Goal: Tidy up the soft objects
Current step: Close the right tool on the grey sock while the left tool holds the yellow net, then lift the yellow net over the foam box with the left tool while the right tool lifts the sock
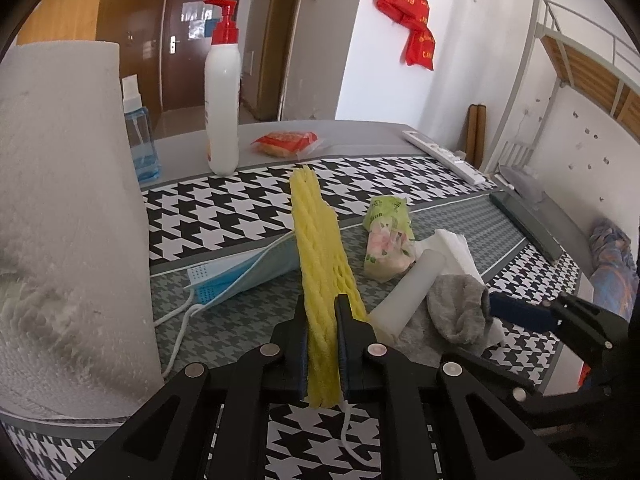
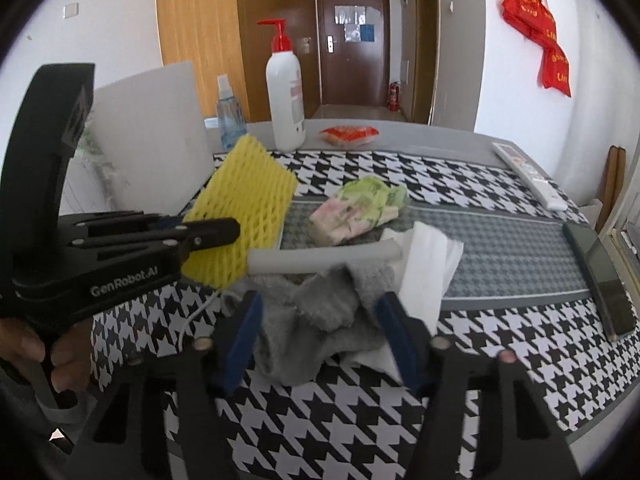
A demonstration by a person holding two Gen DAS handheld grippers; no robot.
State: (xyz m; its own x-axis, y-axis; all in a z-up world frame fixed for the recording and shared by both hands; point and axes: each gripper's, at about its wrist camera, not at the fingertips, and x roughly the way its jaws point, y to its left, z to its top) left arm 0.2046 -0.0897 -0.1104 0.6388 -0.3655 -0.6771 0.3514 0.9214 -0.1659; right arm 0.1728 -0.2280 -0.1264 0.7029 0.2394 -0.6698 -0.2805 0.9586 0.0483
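Left tongs (image 1: 322, 312) are clenched on the yellow foam net (image 1: 320, 256), held edge-up above the bench (image 1: 224, 208). Right tongs (image 2: 320, 312) are spread wide, straddling the grey sock (image 2: 320, 304) without gripping it. The sock lies on the bench, touching the white foam tube (image 2: 324, 258) and tissue (image 2: 428, 264). The pump bottle (image 2: 285, 92) stands upright behind.

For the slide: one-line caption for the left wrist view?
Left gripper clamps yellow foam net above blue face mask on houndstooth table.
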